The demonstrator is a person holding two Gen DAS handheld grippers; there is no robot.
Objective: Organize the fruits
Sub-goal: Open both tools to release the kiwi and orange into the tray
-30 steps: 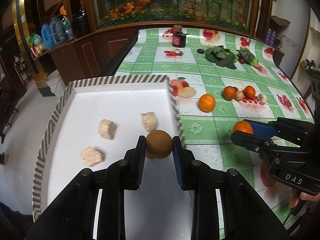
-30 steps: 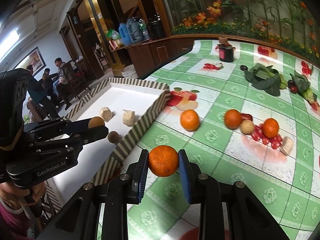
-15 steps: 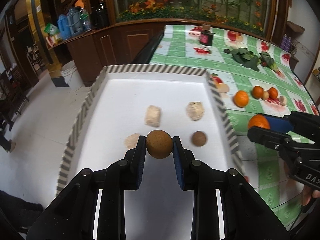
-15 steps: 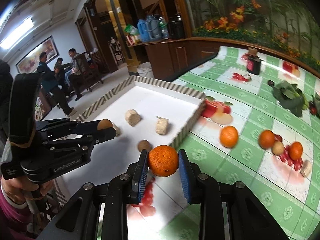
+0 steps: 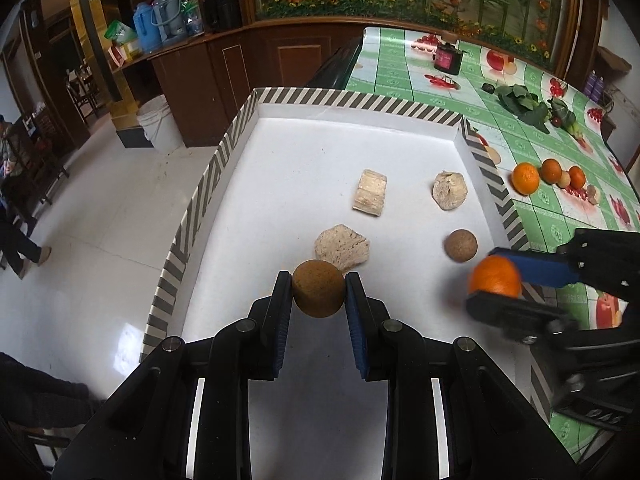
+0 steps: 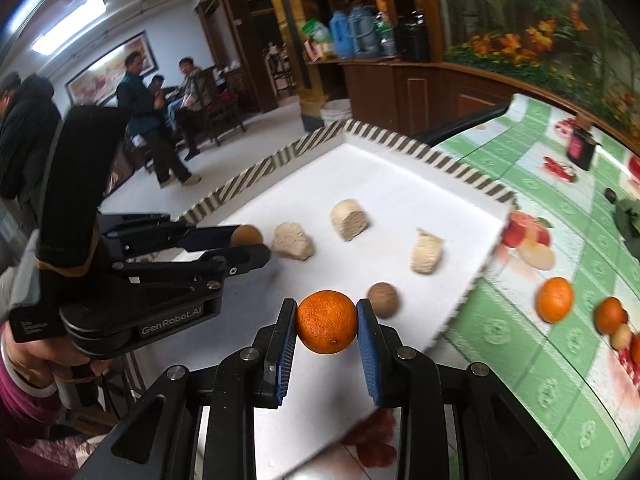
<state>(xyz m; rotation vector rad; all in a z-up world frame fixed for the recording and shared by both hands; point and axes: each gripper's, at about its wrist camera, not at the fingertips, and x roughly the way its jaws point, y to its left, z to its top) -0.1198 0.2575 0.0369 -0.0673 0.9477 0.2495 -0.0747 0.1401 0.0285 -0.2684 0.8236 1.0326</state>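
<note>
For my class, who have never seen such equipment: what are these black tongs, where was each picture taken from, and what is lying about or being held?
A person holds two hand grippers, each with a camera looking along its jaws. One picture comes from the left gripper, shut on a brown ball; the other from the right gripper, shut on an orange. Both hover over a white tray with a striped rim, holding three pale chunks and another brown ball. More oranges lie on the green tablecloth beside it.
</note>
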